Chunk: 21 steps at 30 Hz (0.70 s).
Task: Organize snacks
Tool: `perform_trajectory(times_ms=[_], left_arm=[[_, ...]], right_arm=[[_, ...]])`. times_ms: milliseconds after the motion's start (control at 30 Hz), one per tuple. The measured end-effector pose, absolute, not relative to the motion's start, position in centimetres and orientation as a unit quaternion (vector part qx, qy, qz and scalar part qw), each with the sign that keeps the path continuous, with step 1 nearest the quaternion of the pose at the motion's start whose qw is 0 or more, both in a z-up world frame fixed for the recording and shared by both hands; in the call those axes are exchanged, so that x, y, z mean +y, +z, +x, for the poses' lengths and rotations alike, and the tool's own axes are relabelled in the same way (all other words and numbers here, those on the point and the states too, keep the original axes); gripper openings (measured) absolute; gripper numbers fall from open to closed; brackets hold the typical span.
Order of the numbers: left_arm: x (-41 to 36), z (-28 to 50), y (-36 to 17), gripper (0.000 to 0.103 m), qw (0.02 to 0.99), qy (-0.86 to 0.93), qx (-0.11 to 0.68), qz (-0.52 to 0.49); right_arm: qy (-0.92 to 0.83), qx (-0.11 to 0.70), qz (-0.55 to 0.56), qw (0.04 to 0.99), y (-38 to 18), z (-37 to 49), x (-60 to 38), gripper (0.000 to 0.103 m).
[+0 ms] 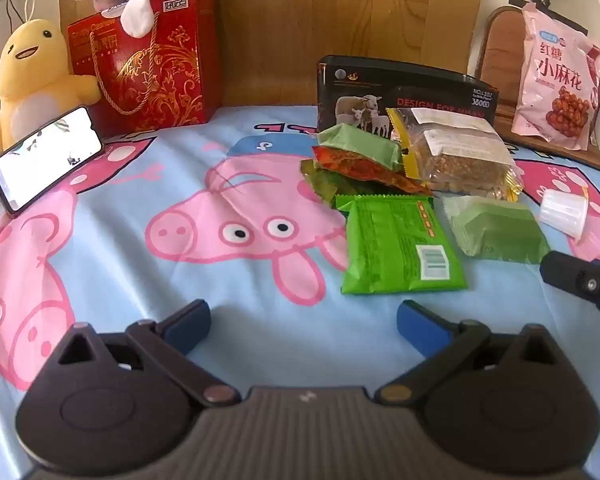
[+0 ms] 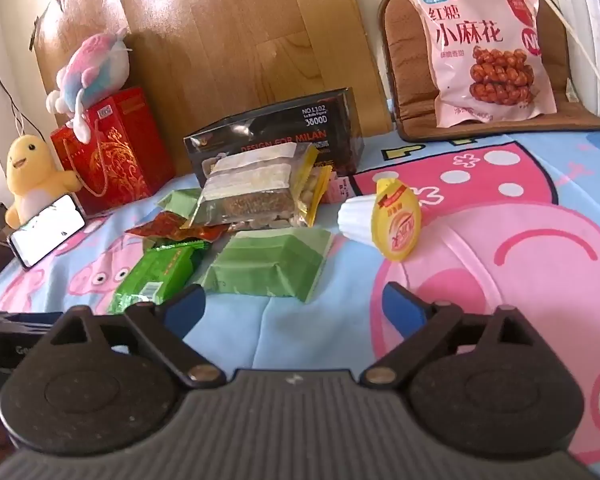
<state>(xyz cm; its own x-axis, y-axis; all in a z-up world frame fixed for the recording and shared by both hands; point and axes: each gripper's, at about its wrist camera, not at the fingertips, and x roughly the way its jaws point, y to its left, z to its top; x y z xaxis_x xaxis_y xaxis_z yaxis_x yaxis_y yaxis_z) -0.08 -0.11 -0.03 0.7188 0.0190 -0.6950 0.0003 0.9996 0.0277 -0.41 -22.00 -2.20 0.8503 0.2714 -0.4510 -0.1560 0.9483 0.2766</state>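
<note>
A pile of snacks lies on the cartoon-pig cloth [image 1: 260, 280]. A bright green packet [image 1: 396, 244] [image 2: 156, 276] lies nearest my left gripper. A pale green wrapped cake [image 1: 496, 228] [image 2: 272, 264] lies beside it. Behind them are a red packet [image 1: 364, 166] [image 2: 172, 229], another pale green pack [image 1: 358, 142], a clear bag of nuts [image 1: 460, 156] [image 2: 256, 196], and a white jelly cup with a yellow lid [image 1: 564, 210] [image 2: 396, 220]. A black box [image 1: 404, 88] [image 2: 272, 132] stands behind the pile. My left gripper [image 1: 304, 322] and right gripper [image 2: 294, 306] are open and empty, just short of the snacks.
A phone [image 1: 46, 158] [image 2: 48, 230] leans against a yellow plush duck [image 1: 36, 76] at the left. A red gift bag [image 1: 144, 60] with a plush on top stands behind. A large pink snack bag [image 1: 556, 80] [image 2: 488, 44] rests on a brown chair cushion [image 2: 404, 72].
</note>
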Motion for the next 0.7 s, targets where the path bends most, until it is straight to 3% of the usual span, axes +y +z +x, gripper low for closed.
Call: perform_trajectory(times_ms=[100,233,300,367,567,700], left_arm=[[0.0,-0.4,0.0,0.103,0.929,-0.009,0.369,0.015],[1.6,-1.2,0.7,0.102,0.940,-0.017,0.341,-0.030],[3.0,-1.5,1.4,0.102,0.951,-0.008,0.305,-0.053],[4.1,-0.8,1.7,0.100,0.955,0.003,0.292,-0.050],[4.8,0.0,1.5,0.090,0.959,-0.014,0.277,-0.065],[4.5,-1.3,1.6,0.090,0.968,-0.033,0.240,-0.062]], right_arm=[[0.114,0.244,0.123,0.955,-2.2,-0.3,-21.7,0.103],[0.125,0.237,0.159,0.950,-2.3,-0.4,-22.2,0.101],[0.120,0.237,0.134,0.955,-1.8,-0.5,-21.8,0.084],[0.146,0.224,0.100,0.958,-0.9,0.1,-21.8,0.079],[0.168,0.191,0.047,0.966,2.8,5.7,-20.3,0.081],[0.162,0.217,0.038,0.962,2.5,10.9,-19.5,0.094]])
